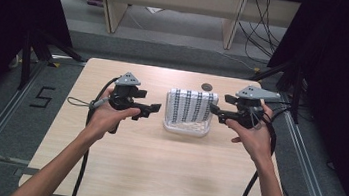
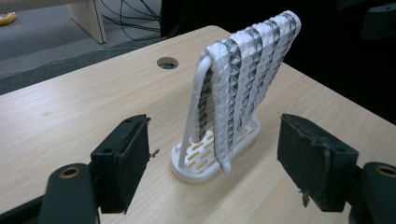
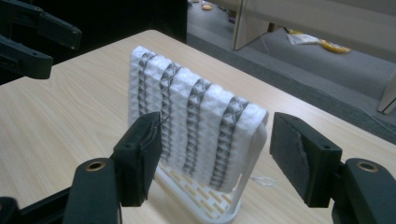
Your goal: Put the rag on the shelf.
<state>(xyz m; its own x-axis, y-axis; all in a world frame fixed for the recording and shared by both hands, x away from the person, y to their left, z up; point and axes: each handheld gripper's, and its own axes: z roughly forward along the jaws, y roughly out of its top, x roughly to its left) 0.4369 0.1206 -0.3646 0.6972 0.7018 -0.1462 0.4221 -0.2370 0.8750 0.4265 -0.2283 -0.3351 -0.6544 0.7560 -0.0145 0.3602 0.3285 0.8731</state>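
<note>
Two hand-held grippers: left hand-held gripper (image 1: 153,111) and right hand-held gripper (image 1: 214,112) held wide open, empty, flanking the cloth.
Cloth (image 1: 190,105): draped over rack (image 1: 186,128), not yet grasped.
Progress: approach only judged done.

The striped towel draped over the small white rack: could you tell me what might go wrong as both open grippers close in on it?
The white rack looks light with a narrow base, so pulling the striped towel sideways may tip it. The left gripper and right gripper face each other across it; uneven pulls could drag the rack along the table.

grey carpet floor (image 1: 178,53), pale wooden furniture legs (image 1: 110,7) behind, cables (image 1: 263,33), black curtains (image 1: 1,16) both sides.
</note>
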